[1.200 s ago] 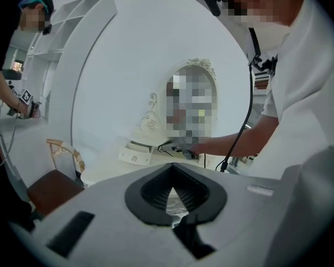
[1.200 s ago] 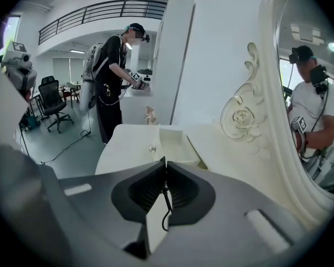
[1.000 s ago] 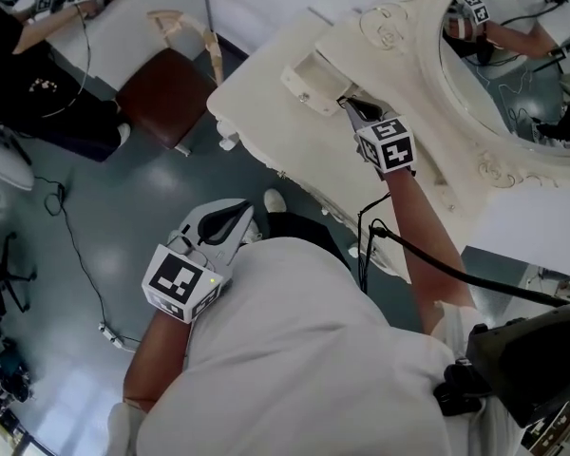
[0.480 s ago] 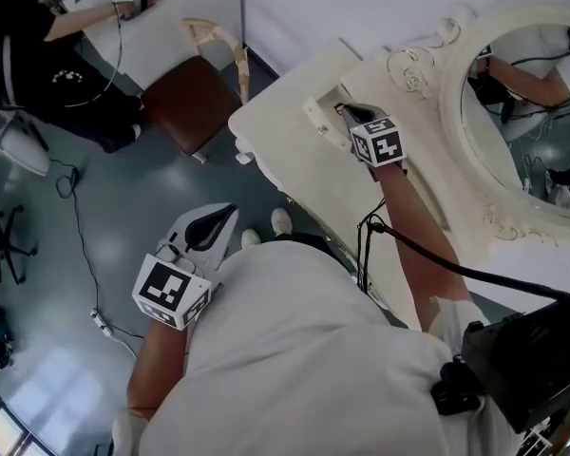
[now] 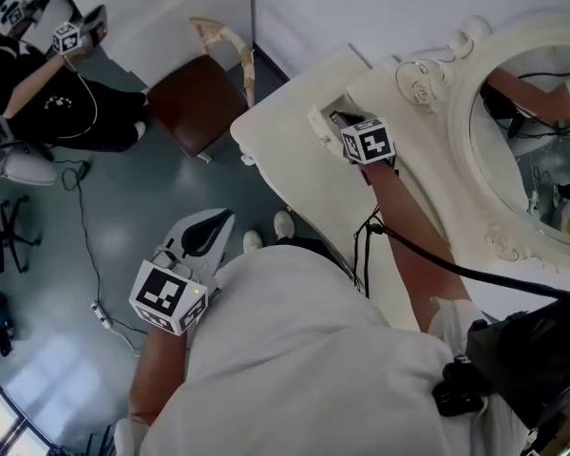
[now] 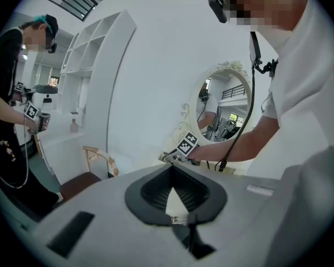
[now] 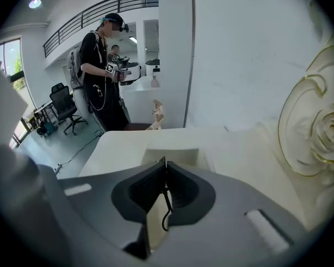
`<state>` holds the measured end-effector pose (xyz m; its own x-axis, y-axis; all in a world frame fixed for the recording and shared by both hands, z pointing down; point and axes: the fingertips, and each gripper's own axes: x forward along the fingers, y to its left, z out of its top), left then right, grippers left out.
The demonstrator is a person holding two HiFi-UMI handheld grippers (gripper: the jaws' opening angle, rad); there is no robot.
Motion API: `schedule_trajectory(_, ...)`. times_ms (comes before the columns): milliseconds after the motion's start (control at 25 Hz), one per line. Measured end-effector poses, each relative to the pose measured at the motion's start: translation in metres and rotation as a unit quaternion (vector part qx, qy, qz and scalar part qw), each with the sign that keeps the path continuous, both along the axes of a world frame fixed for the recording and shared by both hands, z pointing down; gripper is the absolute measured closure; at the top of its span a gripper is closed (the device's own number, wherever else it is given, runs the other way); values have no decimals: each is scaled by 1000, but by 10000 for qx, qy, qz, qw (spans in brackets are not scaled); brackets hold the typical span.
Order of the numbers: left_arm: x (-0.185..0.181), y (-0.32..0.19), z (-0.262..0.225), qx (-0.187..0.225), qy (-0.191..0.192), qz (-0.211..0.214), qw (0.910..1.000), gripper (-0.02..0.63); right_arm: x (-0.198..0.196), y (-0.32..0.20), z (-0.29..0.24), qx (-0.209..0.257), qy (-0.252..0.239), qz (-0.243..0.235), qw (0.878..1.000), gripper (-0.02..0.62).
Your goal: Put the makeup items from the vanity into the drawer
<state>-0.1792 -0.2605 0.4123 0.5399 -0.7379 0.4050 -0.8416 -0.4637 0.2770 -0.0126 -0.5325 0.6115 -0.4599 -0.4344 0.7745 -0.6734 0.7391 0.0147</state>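
Note:
A cream vanity point(image 5: 285, 155) with a round mirror point(image 5: 541, 112) stands ahead of me. A small drawer box point(image 5: 319, 122) juts out on its top. My right gripper point(image 5: 338, 118) is at that drawer, jaws shut, with nothing seen between them. In the right gripper view its tips point(image 7: 165, 161) meet just before the drawer point(image 7: 172, 152). My left gripper point(image 5: 228, 217) hangs beside my body over the floor, off the vanity, shut and empty; the left gripper view shows its jaws point(image 6: 172, 168) closed. No makeup items show in any view.
A brown-seated wooden chair point(image 5: 195, 103) stands left of the vanity. A person in black point(image 5: 47, 93) holding grippers stands at the far left by a white shelf unit. A cable point(image 5: 81, 255) trails on the grey floor. A carved rose point(image 7: 317, 132) edges the mirror.
My view has swung, so the vanity sits more to the right. The right gripper stays at the small drawer. The left gripper has barely moved. The person in black has shifted.

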Motion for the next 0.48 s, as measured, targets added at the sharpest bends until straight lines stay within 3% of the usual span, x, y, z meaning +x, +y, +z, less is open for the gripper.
schedule_trajectory(480, 13, -14, 2, -132, -65, -39, 9999, 604, 0, -4, 28, -464, 477, -307, 9973, 580)
